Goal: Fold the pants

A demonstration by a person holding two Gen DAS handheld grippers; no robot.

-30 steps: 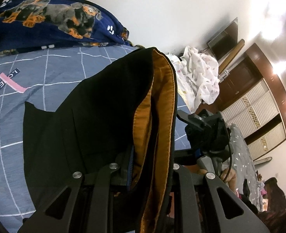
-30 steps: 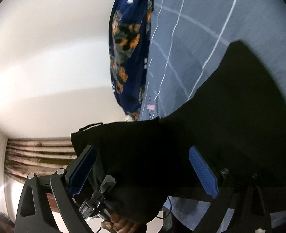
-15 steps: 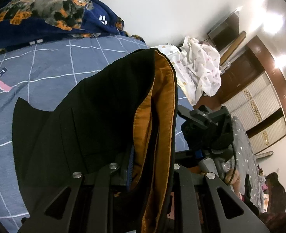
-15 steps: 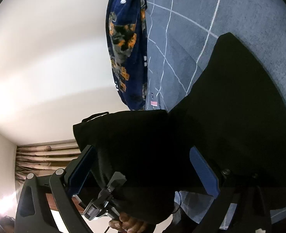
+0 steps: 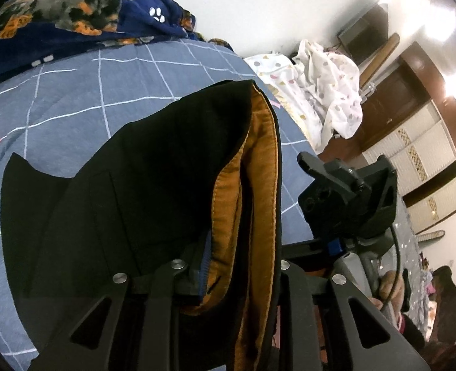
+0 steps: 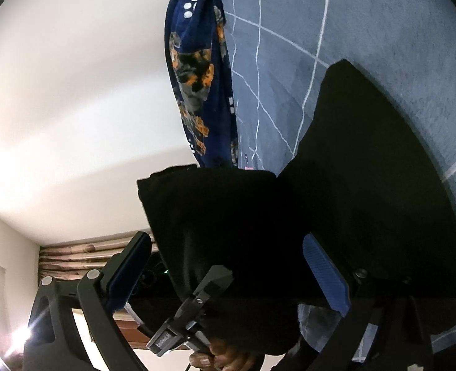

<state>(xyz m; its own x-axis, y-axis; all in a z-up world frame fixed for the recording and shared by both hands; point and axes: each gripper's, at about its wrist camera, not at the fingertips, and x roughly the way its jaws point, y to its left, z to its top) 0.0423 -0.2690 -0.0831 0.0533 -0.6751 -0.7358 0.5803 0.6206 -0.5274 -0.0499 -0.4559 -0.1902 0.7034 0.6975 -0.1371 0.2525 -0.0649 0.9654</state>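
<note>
Pants [image 5: 153, 191], black with an orange-brown lining, fill the middle of the left wrist view, lifted at one end and draped down onto a grey-blue checked bedspread [image 5: 110, 86]. Long axis runs from the fingers at 6 o'clock up toward 12 o'clock, with the lined opening facing 3 o'clock. Left gripper [image 5: 228, 272] closed tight on the doubled edge of the fabric, jaws nearly together with cloth pinched between. Second tool, the right gripper [image 5: 348, 204], visible at 3 o'clock, just beside the lined edge. Dog-print blanket [image 5: 73, 9] at 11 o'clock, white patterned sheet [image 5: 324, 92] at 2 o'clock, both well apart from the pants.

Right wrist view: the same pants [image 6: 336, 185] spread as a black sheet from centre toward 3 o'clock over the bedspread [image 6: 382, 24]. Right gripper [image 6: 228, 272] spread wide, blue pads [image 6: 327, 269] far apart, holding nothing. Fabric hangs ahead of and between the fingers, but contact with either pad cannot be told. Left tool and its hand show at 6 o'clock. Dog-print blanket [image 6: 197, 71] at 12 o'clock.

Judged from this: left hand already has its end, so the right one, close beside the lined edge, looks due to close on it next.
</note>
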